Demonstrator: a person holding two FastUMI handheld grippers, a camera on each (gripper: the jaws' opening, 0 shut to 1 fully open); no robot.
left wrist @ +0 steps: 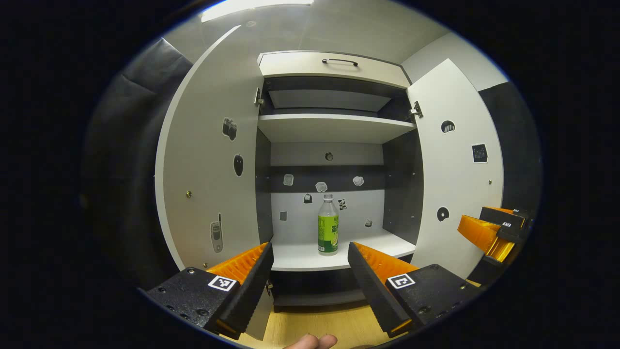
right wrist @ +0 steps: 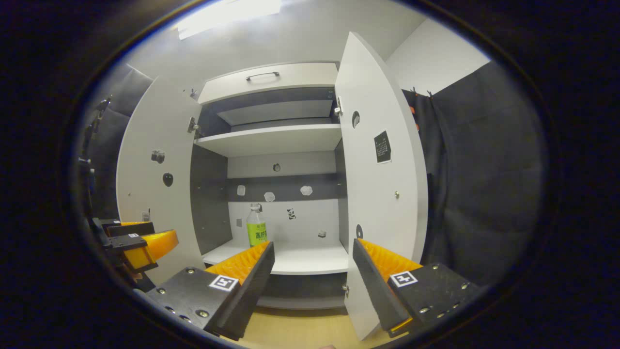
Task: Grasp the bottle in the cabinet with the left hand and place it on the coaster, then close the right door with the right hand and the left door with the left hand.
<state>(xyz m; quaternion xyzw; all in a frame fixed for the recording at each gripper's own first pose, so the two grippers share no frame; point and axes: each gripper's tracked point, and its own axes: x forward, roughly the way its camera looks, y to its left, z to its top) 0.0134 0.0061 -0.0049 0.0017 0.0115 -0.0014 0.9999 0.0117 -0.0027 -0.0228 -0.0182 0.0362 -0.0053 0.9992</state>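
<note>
The bottle (left wrist: 328,225) stands upright on the cabinet's lower shelf (left wrist: 310,257), between both open doors. The left gripper (left wrist: 310,271), jaws spread, faces the bottle, seemingly lining up a grasp; the right gripper (right wrist: 312,271) waits spread too.

The open white two-door cabinet (left wrist: 334,131) is faced squarely from mid-range in the left gripper view. It is seen from farther right, nearer its right door (right wrist: 382,184), in the right gripper view. The shelved interior is shared.

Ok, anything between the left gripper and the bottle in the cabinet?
No. In the left gripper view the open left gripper faces the bottle across bare shelf; both doors stand open at the sides.
</note>
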